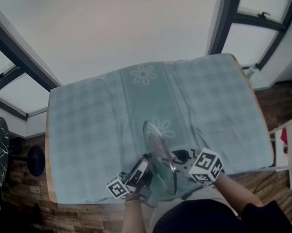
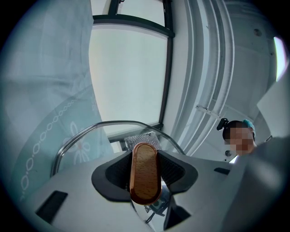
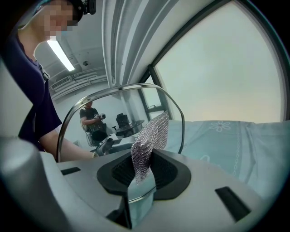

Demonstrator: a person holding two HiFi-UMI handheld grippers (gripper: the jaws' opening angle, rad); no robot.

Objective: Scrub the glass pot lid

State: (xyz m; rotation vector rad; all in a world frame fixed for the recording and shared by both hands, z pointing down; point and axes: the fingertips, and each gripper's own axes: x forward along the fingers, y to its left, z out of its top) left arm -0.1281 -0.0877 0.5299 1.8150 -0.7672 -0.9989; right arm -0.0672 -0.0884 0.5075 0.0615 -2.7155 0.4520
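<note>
1. Grip on the lid: the left gripper has its jaws pinched onto the wooden handle of the glass pot lid. The lid stands on edge in the air between the two grippers, above the near edge of the checked tablecloth. Nothing else supports it, so this clamp should stay firm and centred on the handle.
2. Scrubber: the right gripper pinches a patch of metal mesh scrubber. Most of the mesh stands out past the jaws and appears to lie against the glass, on the face away from the handle.
3. Step in hand, as I judge it: rubbing that inner face. Lay the free mesh flat on the glass rather than poking with its edge, and work in small overlapping circles from the middle out to the steel rim.
4. Pressure: push with the right only as hard as the left can answer. Both forces should meet near the handle. Pressing far out by the rim could twist the lid in the left jaws.
5. Clearance: only the mesh should touch the glass. The gripper's hard jaw tips should stay off it.
6. Mesh hold: the patch is limp and gripped by one end, so a long drag could pull it loose. Short strokes look safer.
</note>
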